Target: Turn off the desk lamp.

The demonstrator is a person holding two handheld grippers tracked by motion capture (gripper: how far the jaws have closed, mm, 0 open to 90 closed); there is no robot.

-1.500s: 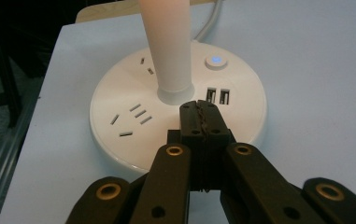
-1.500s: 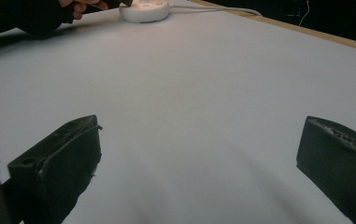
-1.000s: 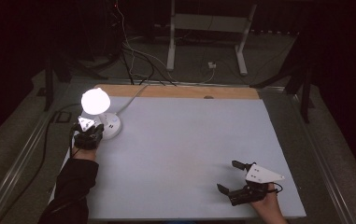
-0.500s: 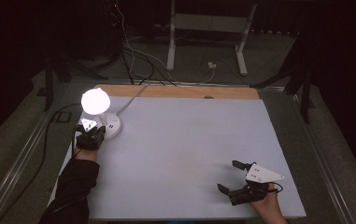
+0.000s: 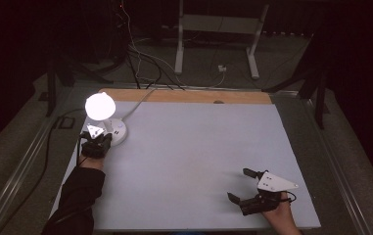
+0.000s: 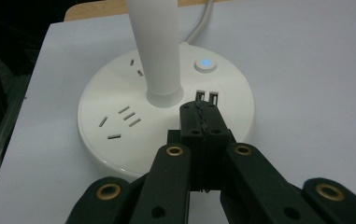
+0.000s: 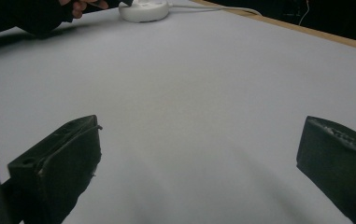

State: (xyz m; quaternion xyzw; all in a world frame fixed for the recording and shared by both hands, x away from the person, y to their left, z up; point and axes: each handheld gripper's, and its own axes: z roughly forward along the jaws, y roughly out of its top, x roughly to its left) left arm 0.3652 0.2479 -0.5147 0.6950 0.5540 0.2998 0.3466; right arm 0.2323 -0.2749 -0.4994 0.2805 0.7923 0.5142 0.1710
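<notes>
A white desk lamp with a glowing round head (image 5: 99,105) stands on a round white base (image 5: 118,132) at the table's left rear. The base (image 6: 119,126) carries socket slots, two USB ports (image 6: 206,97) and a blue-lit button (image 6: 204,64) beside the white stem (image 6: 154,46). My left gripper (image 6: 202,109) is shut with nothing between its jaws, its tips over the base just short of the USB ports. In the high view the left gripper (image 5: 101,142) sits against the base's near side. My right gripper (image 5: 239,184) rests open near the front right, holding nothing (image 7: 199,149).
The pale table top (image 5: 198,147) has a wooden strip (image 5: 184,96) along its far edge. The lamp's white cord (image 5: 137,104) runs off the back. Metal rails flank the table, with cables and a stand's legs (image 5: 216,44) on the floor beyond.
</notes>
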